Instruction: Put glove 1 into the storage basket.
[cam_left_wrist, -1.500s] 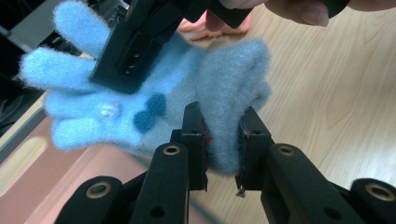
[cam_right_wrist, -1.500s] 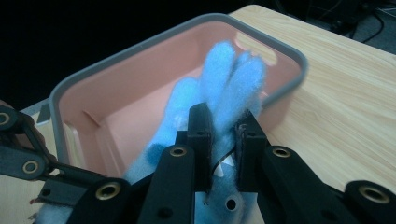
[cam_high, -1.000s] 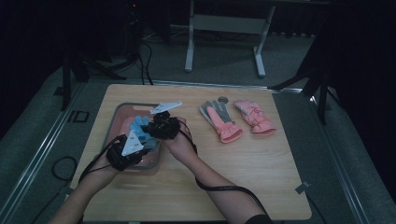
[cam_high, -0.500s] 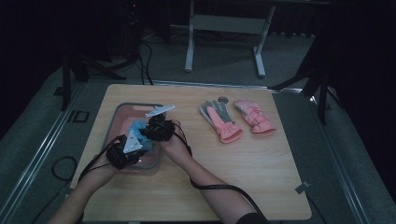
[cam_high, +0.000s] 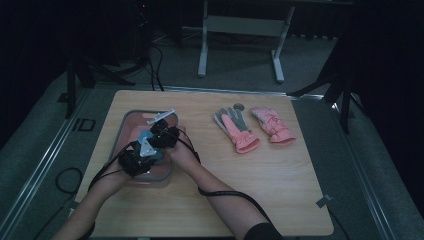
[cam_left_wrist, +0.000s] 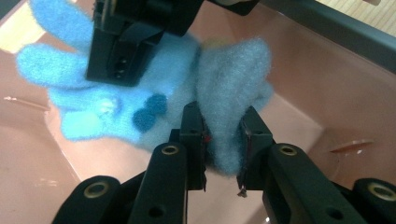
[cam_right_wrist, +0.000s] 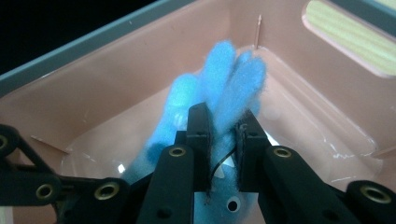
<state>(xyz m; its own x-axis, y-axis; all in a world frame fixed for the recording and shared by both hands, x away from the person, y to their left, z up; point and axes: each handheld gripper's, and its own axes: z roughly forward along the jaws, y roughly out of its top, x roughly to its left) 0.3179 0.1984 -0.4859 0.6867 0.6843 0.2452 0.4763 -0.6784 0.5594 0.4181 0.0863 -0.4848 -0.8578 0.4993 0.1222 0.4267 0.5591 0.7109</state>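
Lowered since the earlier frame, both grippers, into the pink plastic bin (cam_high: 131, 126). Left gripper (cam_left_wrist: 223, 140) clamped on fuzzy blue fleece glove (cam_left_wrist: 140, 102); right gripper (cam_right_wrist: 222, 130) pinching its soft fingers. Further right, two pink padded gloves (cam_high: 252, 127) flat on wooden table (cam_high: 300, 190).

glove (cam_left_wrist: 116, 102): I see fluffy bright blue, dark blue spots
bin (cam_right_wrist: 140, 79): pink, grey rim
bench (cam_high: 280, 170): light wood

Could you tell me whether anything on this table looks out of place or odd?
Nothing looks damaged or spilled. The blue fuzzy gloves are bunched in the pink bin, pinched by both the left gripper and the right gripper, while the pink gloves lie neatly side by side on the table.
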